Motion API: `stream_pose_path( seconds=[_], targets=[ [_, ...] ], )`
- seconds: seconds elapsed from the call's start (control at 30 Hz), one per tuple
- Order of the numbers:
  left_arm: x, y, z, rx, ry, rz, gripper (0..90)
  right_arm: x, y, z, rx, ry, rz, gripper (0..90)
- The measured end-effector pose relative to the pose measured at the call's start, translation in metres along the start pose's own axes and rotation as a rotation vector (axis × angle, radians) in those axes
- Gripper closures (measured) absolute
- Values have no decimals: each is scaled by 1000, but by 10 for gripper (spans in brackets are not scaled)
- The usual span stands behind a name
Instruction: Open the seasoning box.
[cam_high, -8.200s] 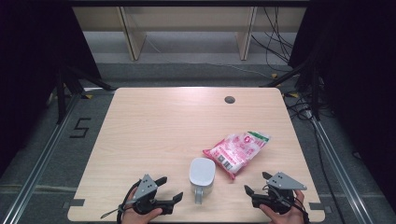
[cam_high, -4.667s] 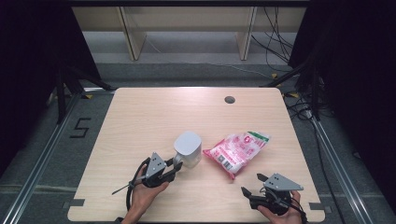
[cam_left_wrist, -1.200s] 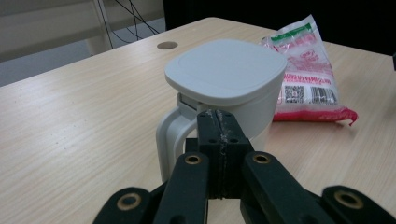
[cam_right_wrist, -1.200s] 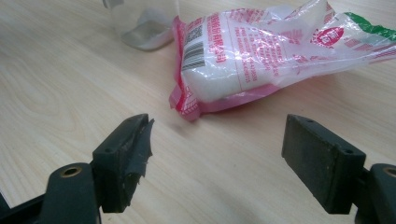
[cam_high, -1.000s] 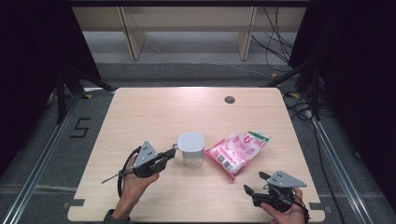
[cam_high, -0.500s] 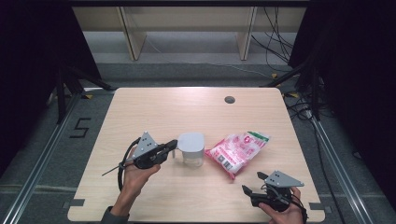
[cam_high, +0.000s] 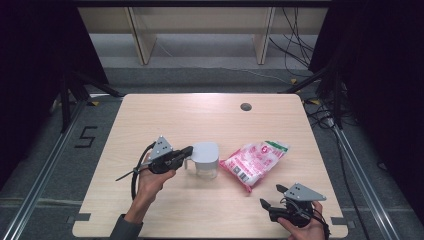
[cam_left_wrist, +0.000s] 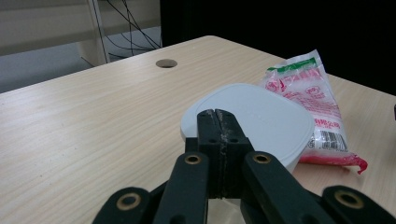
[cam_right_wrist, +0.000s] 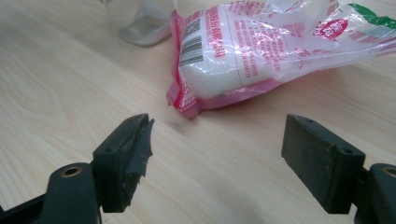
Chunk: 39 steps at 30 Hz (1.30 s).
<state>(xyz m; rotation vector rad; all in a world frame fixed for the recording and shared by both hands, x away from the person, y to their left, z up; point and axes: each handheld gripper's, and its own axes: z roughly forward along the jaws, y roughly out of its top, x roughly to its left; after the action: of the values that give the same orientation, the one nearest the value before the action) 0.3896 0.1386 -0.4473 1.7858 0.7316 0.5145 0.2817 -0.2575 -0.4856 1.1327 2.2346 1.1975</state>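
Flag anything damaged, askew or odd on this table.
One thing: in the right gripper view, the pad on the right tool's left jaw looks torn and ragged at its edge. The lidded container stands upright and the sugar bag lies flat, unspilled.

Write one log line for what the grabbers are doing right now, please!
left gripper: shut, at white-lidded container, grip unclear | right gripper: open, empty, facing pink bag | bag flat on table
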Motion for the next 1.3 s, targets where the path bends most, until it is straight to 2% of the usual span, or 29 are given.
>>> stream_pose_path(
  seconds=[0.03, 0.07, 0.1, 0.13, 0.17, 0.23, 0.27, 0.3, 0.33, 0.4, 0.5, 0.53, 0.6, 0.67, 0.7, 0.73, 0.8, 0.83, 0.87, 0.97, 1.0, 1.07, 1.13, 1.17, 1.23, 1.27, 1.3],
  targets=[
    [0, 0, 0, 2, -1, -9, 885, 0, 0, 0, 0, -9, 3, 247],
    [1, 0, -1, -1, -1, -2, 883, -1, 1, 1, -15, -10, -17, 242],
    [1, -1, 0, -3, -3, -6, 883, 3, 1, 2, -5, -1, 31, 231],
    [2, -1, -1, -4, 0, -13, 883, 1, 2, 3, -3, -5, 2, 226],
    [0, -2, 0, -12, 0, -42, 883, 2, 3, 4, -4, -3, -1, 224],
    [4, -2, 0, -31, 24, -15, 882, 4, 5, 6, -17, 8, -13, 221],
    [4, -2, 0, -30, 10, -13, 882, 6, 7, 6, -24, 5, -13, 219],
    [0, -3, 0, -21, -20, -76, 881, 7, 9, 7, -35, 8, -26, 209],
    [0, -4, 0, -22, -15, -76, 881, 9, 10, 7, -43, 3, -16, 206],
    [1, -4, 0, -23, -14, -65, 881, 11, 14, 10, -62, 8, -31, 217],
    [1, -3, 0, -23, -16, -61, 880, 14, 22, 16, -80, 25, -68, 313],
    [1, -4, 0, -25, -16, -58, 880, 14, 25, 18, -96, 30, -99, 363],
    [1, -4, -1, -20, -12, -62, 880, 19, 31, 21, -96, 60, -87, 499],
    [1, -3, -1, -21, -13, -62, 880, 21, 39, 25, -113, 85, -106, 564],
    [1, -4, 0, -28, -20, -67, 880, 22, 44, 28, -134, 69, -134, 603],
    [2, -3, 0, -25, -17, -55, 880, 22, 47, 30, -137, 71, -133, 623],
    [1, -4, -1, -21, -13, -61, 880, 21, 52, 38, -140, 80, -137, 677],
    [1, -4, -1, -22, -14, -61, 879, 22, 54, 41, -120, 90, -108, 706],
    [2, -4, 0, -25, -14, -58, 879, 20, 56, 46, -138, 86, -141, 728],
    [2, -4, -1, -24, -21, -69, 880, 18, 65, 58, -131, 105, -159, 781],
    [2, -5, -1, -22, -17, -72, 880, 18, 68, 61, -139, 99, -149, 802],
    [3, -5, -1, -26, -15, -75, 881, 17, 75, 68, -143, 113, -160, 829],
    [3, -5, -1, -20, -10, -66, 880, 19, 81, 75, -152, 126, -139, 846],
    [3, -5, -1, -21, -14, -65, 881, 18, 84, 77, -145, 124, -163, 856],
    [4, -6, -1, -22, -15, -77, 880, 20, 89, 82, -148, 134, -175, 878],
    [4, -6, -1, -22, -14, -80, 880, 22, 91, 84, -141, 154, -152, 888],
    [4, -6, -1, -22, -14, -79, 880, 22, 93, 86, -153, 137, -172, 893]
  ],
)
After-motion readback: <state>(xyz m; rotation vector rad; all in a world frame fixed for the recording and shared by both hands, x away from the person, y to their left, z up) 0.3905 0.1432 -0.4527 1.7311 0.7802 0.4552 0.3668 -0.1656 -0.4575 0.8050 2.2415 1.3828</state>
